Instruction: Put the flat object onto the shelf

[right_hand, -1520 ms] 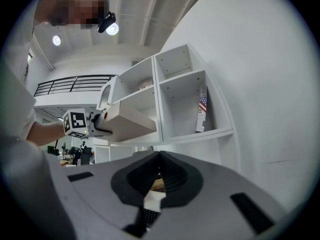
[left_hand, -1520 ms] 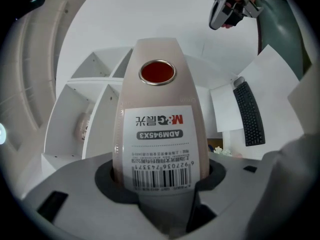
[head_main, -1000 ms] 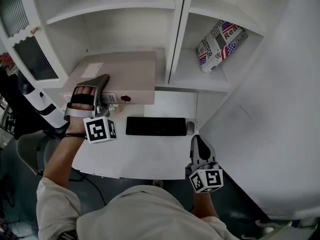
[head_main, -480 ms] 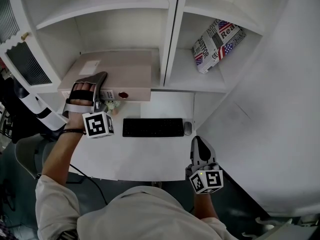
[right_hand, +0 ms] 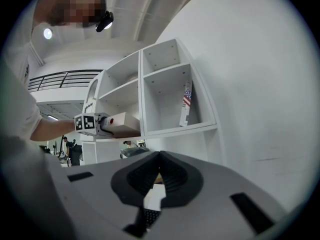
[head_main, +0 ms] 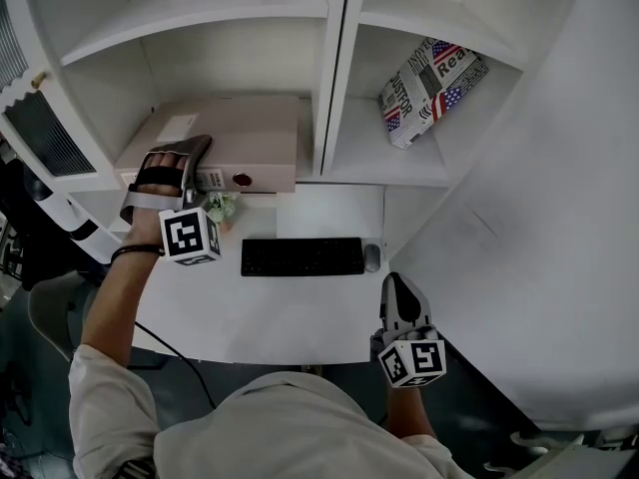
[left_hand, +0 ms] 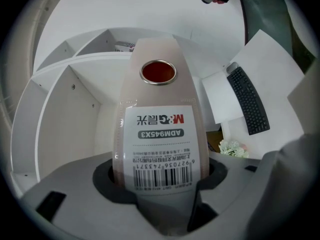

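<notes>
Already the white shelf unit (head_main: 334,68) above the desk (head_main: 290,312) carries the task's thing. The beige lever-arch binder (head_main: 240,133) lies flat on the floor of the lower left compartment, with its labelled spine facing out at the front edge.

The left gripper (left_hand: 162,181) pinches that spine just below the red-ringed finger hole (left_hand: 158,72), and its jaws are beginning to ease apart. The right gripper (head_main: 395,287) hangs low by the desk's near right corner, pressed together on nothing.

The release looks like the step in hand. It probably goes best if the pads come fully clear before any pull-back. The retreat should then run straight out, so the binder is not dragged forward over the keyboard (head_main: 302,256) and the small plant (head_main: 220,206).
</notes>
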Demonstrator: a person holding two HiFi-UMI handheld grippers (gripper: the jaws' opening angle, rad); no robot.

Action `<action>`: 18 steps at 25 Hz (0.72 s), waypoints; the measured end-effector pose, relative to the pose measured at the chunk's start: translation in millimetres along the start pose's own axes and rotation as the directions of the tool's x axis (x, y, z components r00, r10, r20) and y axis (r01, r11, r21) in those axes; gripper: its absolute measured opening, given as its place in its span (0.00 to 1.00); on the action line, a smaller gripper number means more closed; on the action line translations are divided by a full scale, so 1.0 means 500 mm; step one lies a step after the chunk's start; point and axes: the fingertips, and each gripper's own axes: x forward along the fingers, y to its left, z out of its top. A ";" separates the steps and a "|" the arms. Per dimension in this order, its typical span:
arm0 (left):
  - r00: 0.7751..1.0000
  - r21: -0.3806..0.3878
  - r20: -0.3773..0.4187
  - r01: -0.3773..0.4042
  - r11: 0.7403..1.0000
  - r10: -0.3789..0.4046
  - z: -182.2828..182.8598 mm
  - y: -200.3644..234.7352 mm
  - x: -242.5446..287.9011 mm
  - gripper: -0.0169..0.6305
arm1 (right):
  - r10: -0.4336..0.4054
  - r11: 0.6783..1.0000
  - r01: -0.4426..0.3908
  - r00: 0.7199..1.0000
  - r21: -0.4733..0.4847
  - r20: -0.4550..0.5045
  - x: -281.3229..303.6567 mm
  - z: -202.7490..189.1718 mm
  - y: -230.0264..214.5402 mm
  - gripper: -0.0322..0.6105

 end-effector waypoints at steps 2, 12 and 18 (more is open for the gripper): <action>0.999 -0.007 0.004 0.035 0.999 -0.035 0.000 -0.004 0.008 0.49 | -0.001 1.000 0.001 1.000 0.003 -0.002 0.002 0.000 -0.003 0.05; 0.972 -0.013 0.022 0.236 0.972 -0.236 0.000 -0.023 0.049 0.58 | -0.003 1.000 0.003 1.000 0.011 -0.005 0.007 -0.005 -0.017 0.05; 0.940 0.009 0.028 0.340 0.940 -0.340 -0.010 -0.023 0.066 0.61 | -0.019 1.000 0.019 1.000 0.017 -0.004 0.005 -0.006 -0.036 0.05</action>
